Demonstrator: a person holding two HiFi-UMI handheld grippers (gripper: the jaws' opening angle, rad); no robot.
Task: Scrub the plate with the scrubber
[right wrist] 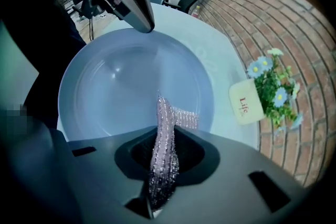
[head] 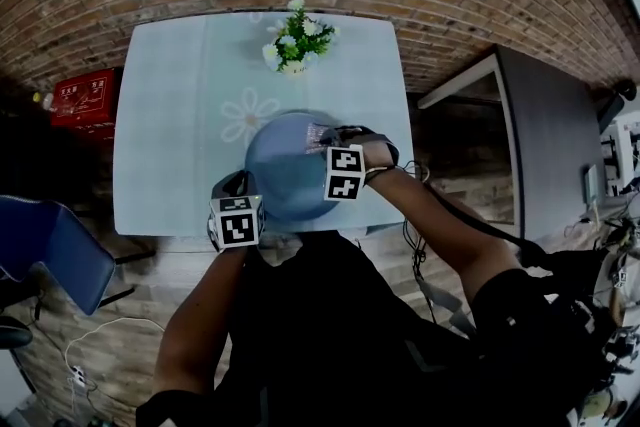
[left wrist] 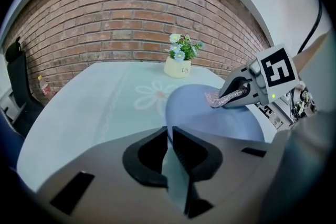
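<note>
A blue plate (head: 285,177) rests on the pale blue table (head: 170,135), near its front edge. My left gripper (head: 243,187) is shut on the plate's near-left rim; in the left gripper view the rim (left wrist: 169,136) runs between the jaws. My right gripper (head: 320,139) is over the plate's right side, shut on a sparkly pink scrubber (right wrist: 167,118). The scrubber's free end hangs just above the plate's inner surface (right wrist: 121,81). The left gripper view shows the right gripper (left wrist: 239,93) with the scrubber (left wrist: 219,98) over the plate (left wrist: 210,118).
A small white pot of flowers (head: 295,40) stands at the table's far edge, beyond the plate. Brick floor surrounds the table. A red crate (head: 85,95) sits left of it, a blue chair (head: 50,250) at near left, and a dark desk (head: 550,135) to the right.
</note>
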